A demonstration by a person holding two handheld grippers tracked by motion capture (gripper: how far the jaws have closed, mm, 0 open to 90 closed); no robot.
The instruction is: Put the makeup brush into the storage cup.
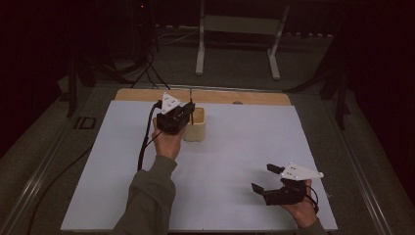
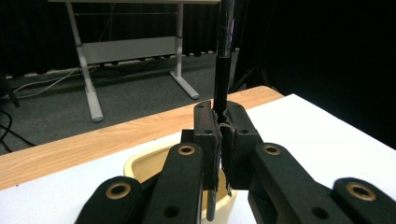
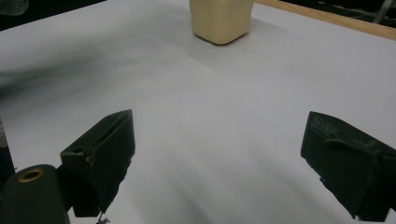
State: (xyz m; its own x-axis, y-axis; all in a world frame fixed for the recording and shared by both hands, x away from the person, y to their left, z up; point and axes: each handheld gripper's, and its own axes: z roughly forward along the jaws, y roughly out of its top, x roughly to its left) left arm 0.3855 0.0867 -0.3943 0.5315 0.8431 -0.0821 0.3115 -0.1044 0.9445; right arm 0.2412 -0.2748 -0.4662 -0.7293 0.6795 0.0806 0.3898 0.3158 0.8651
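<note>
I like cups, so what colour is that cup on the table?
The cup is pale cream-yellow; it shows best in the right gripper view.

White table legs (image 1: 199, 49) beyond

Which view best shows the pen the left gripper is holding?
The left gripper view: the pen stands upright, clamped between the jaws over the cream cup. The high view shows it as a thin dark line at the left gripper.
</note>
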